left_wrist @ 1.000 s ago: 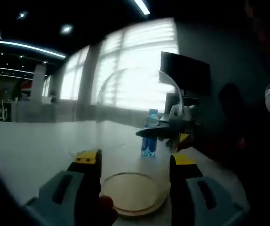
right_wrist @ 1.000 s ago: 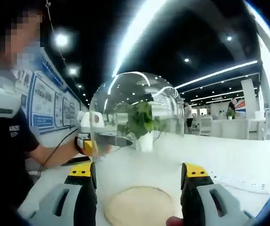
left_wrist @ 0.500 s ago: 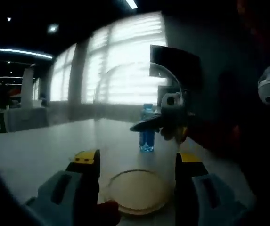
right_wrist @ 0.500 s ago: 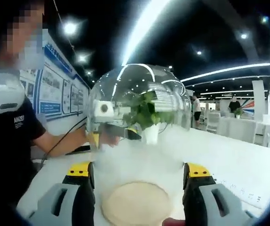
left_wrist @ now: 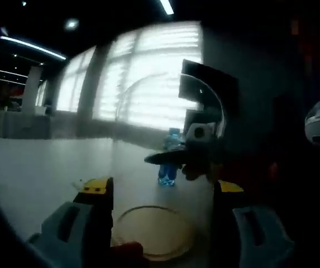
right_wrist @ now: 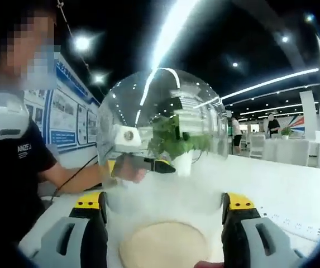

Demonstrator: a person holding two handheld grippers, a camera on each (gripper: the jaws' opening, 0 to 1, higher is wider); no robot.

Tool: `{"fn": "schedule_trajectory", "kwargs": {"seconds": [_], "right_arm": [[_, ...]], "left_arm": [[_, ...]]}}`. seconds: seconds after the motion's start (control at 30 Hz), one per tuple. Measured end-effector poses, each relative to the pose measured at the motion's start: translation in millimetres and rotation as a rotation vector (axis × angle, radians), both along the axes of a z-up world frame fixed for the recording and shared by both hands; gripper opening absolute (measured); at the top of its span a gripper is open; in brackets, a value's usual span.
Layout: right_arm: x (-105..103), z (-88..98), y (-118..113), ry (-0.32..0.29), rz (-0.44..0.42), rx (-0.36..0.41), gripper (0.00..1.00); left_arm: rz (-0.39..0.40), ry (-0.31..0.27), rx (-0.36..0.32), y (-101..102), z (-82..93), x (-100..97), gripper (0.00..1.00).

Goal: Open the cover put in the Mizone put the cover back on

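In the left gripper view, the left gripper (left_wrist: 161, 192) has its jaws spread wide on either side of a clear glass dome (left_wrist: 168, 151), the cover, which stands between them. Whether the jaw pads actually touch the glass cannot be told. Below the dome, between the jaws, lies a round pale base (left_wrist: 151, 237) on the white table (left_wrist: 31, 167). Beyond the dome, seen through the glass, stands a blue bottle (left_wrist: 168, 162), upright on the table, well apart from the left gripper. The other gripper comes in from the right at the far side of the dome, just in front of the bottle.

In the right gripper view, the right gripper (right_wrist: 164, 204) is likewise spread, with the same dome (right_wrist: 162, 145) sitting between its jaws; contact with the glass is not clear here either. The round base (right_wrist: 164, 251) lies low between the jaws, under the dome. Through the glass a leafy plant in a white pot (right_wrist: 179, 153) shows on the table behind. A person in a dark top (right_wrist: 12, 178) stands at the left.
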State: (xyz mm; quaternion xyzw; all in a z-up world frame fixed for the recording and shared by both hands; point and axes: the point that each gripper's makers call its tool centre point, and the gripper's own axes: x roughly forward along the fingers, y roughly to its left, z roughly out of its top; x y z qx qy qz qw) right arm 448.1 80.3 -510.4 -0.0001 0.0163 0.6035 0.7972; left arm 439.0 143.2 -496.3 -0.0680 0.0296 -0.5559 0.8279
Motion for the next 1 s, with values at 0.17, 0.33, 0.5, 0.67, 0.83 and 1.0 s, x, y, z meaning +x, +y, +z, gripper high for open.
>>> {"fn": "schedule_trajectory", "kwargs": {"seconds": [0.17,0.33,0.5,0.67,0.83,1.0], "right_arm": [[0.4,1.5,1.1,-0.013,0.003,0.010,0.78],[2.6,3.3,0.2,-0.006,0.009,0.009,0.77],[2.1,3.5,0.4,0.004,0.012,-0.001,0.77],[1.3,4.3,1.8,0.014,0.007,-0.018,0.77],[0.7,5.4,2.1,0.023,0.005,-0.024,0.77],[-0.2,6.6,4.0,0.028,0.001,-0.035,0.77]], "left_arm": [[-0.002,-0.022,0.002,-2.1,3.3,-2.6,0.58],[0.008,-0.030,0.021,-3.9,5.3,-4.0,0.56],[0.019,-0.027,-0.001,-3.7,13.6,-5.1,0.55],[0.025,-0.027,-0.012,-4.2,15.4,-6.0,0.55],[0.027,-0.016,-0.020,-5.4,17.1,-7.7,0.54],[0.037,-0.020,0.002,-2.6,17.6,-2.4,0.54]]}}
